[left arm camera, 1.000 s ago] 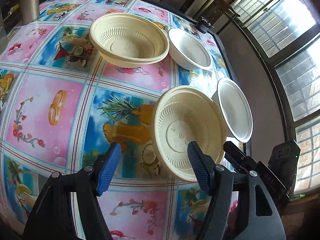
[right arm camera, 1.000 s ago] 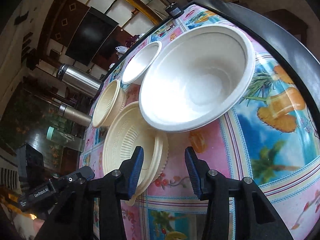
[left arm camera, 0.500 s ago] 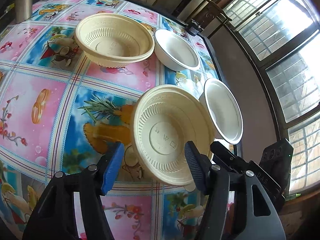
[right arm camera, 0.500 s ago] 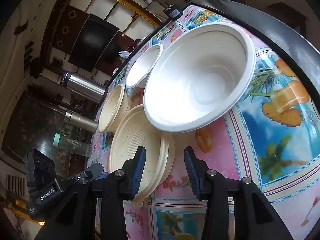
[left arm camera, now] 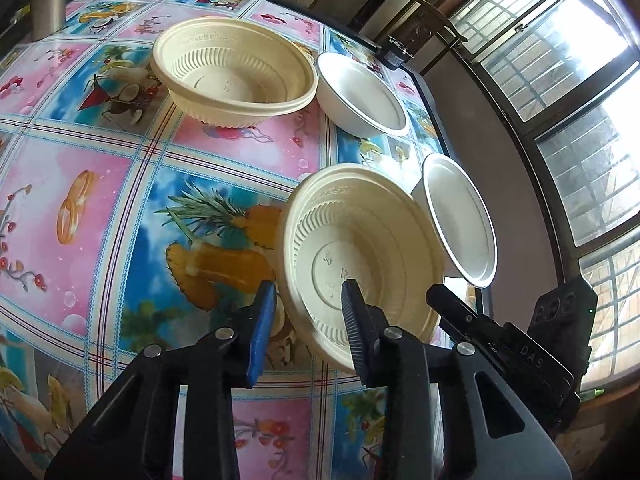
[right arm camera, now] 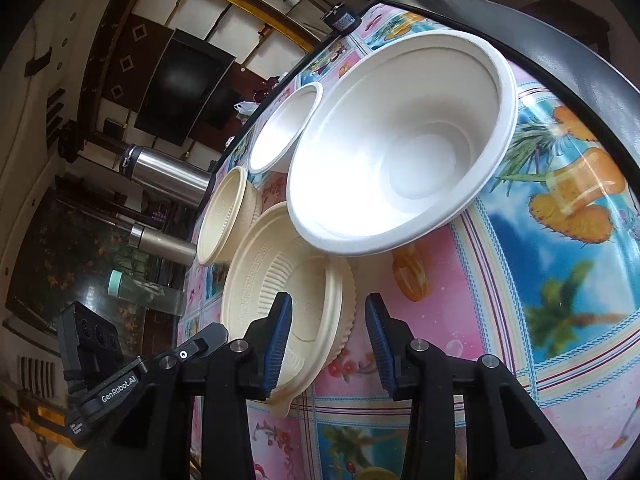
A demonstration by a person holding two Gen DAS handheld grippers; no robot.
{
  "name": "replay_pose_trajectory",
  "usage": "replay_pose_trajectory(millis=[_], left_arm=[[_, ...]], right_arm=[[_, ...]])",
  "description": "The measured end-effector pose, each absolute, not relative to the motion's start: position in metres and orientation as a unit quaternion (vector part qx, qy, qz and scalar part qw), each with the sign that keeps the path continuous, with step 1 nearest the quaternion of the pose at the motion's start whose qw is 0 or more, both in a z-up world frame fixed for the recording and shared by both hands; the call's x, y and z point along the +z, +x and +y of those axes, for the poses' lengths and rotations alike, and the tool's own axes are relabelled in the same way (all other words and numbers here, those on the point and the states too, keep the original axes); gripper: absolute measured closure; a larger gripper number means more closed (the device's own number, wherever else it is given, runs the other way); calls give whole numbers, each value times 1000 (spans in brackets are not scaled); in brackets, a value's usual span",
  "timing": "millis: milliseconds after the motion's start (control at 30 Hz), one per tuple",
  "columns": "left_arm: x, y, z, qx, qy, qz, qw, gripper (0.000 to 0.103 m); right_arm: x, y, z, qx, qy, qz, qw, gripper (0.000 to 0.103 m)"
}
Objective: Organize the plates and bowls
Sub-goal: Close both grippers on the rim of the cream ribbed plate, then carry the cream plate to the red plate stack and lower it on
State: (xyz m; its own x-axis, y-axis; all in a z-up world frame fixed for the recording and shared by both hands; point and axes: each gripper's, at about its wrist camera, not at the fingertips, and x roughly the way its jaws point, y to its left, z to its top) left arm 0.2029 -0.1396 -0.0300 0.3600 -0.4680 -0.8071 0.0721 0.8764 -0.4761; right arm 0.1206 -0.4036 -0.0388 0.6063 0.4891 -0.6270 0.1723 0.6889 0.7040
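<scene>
Because both grippers straddle the near cream bowl (left arm camera: 360, 264), left gripper (left arm camera: 308, 312) and right gripper (right arm camera: 326, 340) keep jaws apart, ready to pinch its rim on the bench (left arm camera: 100, 200)

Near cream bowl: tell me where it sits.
In the left wrist view the near cream bowl sits low and centre-right, its rim between the left gripper fingers, beside a white bowl.

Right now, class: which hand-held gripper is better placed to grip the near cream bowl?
Left hand-held gripper: its open fingers already straddle the near cream bowl's rim. The right is open too.
</scene>
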Motion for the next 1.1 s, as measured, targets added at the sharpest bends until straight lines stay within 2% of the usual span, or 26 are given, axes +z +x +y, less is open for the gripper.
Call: replay_pose_trajectory(millis=[100, 167, 333, 1100], left_arm=[[-32, 203, -142, -170, -181, 542, 803, 76], [-32, 203, -142, -169, -178, 541, 804, 79], [-33, 202, -137, -162, -175, 536, 810, 90], [-32, 159, -67, -148, -189, 526, 816, 92]], right_arm=[[-38, 120, -401, 94, 374, 433, 815, 75], [-39, 121, -399, 91, 370, 436, 815, 86], [-41, 121, -399, 85, 370, 435, 816, 91], [-38, 119, -359, 122, 332, 437, 827, 93]])
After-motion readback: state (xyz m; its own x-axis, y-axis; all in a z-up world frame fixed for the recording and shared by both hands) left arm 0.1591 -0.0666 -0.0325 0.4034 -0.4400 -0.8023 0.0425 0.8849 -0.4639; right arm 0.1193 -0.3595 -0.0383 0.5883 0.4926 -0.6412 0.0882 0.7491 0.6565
